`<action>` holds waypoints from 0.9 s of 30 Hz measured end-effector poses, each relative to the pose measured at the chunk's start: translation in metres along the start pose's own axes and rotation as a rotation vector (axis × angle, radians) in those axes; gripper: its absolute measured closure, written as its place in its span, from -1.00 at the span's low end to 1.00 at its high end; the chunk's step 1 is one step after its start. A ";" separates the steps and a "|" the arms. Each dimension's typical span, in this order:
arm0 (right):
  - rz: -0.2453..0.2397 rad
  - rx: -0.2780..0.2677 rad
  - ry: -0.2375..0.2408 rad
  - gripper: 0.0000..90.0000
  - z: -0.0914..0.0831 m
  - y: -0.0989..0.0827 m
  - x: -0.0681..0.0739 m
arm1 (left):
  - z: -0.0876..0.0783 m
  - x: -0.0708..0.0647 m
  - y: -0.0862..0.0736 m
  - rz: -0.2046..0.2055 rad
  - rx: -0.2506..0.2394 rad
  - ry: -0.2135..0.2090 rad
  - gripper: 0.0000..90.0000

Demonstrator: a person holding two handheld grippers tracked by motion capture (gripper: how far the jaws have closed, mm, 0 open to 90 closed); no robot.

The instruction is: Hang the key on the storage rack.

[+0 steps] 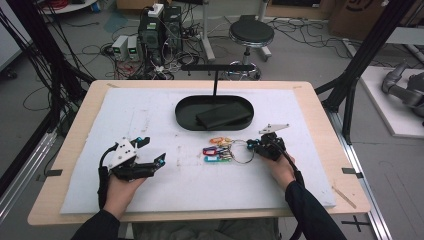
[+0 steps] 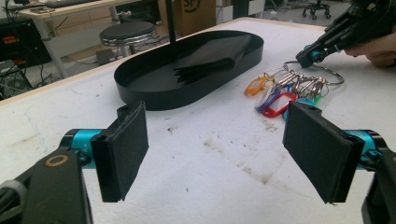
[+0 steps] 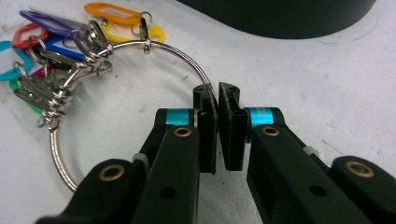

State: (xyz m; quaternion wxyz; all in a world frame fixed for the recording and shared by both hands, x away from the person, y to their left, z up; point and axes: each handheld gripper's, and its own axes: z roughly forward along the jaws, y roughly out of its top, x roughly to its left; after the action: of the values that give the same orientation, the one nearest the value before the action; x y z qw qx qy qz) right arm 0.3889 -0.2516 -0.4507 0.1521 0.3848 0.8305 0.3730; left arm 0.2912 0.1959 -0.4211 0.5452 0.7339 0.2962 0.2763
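Left gripper: the left gripper (image 1: pixel 155 151) rests low over the white mat (image 1: pixel 90 165) on the table's left side, held by the person's left hand (image 1: pixel 121 190). Its jaws stand wide apart with nothing between them; in the left gripper view the two black pads (image 2: pixel 122 149) frame bare mat.

Mat: white, stained in places, covering most of the wooden table (image 1: pixel 70 125).

Tray: a black oval tray (image 1: pixel 186 116) sits at the middle of the mat's far half, with a thin black post (image 1: pixel 215 82) rising from its far edge and a flat dark object (image 1: pixel 222 115) lying inside it.

Key ring: a large metal key ring (image 1: pixel 242 151) lies flat on the mat just in front of the tray, carrying a bunch of coloured key tags (image 1: pixel 216 149) (orange, yellow, red, blue, purple, teal, green) on its left side.

Right gripper: the right gripper (image 1: pixel 250 145), held by the right hand (image 1: pixel 283 169), reaches in from the right. In the right gripper view its jaws are drawn nearly together at the wire of the ring (image 3: pixel 140 49), which disappears behind the pad tips (image 3: pixel 206 100); whether the wire is actually pinched between them cannot be told.
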 end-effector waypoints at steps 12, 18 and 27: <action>0.047 -0.181 0.045 0.95 -0.027 0.004 -0.002 | 0.000 -0.001 0.000 0.002 -0.002 -0.001 -0.51; 0.076 -0.247 0.083 0.95 -0.036 0.005 -0.002 | 0.001 -0.001 0.001 0.006 -0.003 -0.002 -0.51; 0.067 -0.287 0.140 0.94 -0.040 0.009 0.011 | 0.001 -0.002 0.001 0.008 -0.006 -0.009 -0.51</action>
State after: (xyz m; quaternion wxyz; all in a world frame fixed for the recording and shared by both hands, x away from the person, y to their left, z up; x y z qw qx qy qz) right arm 0.3647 -0.2602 -0.4167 0.1349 0.3597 0.7640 0.5184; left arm 0.2905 0.1934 -0.4208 0.5477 0.7347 0.2901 0.2759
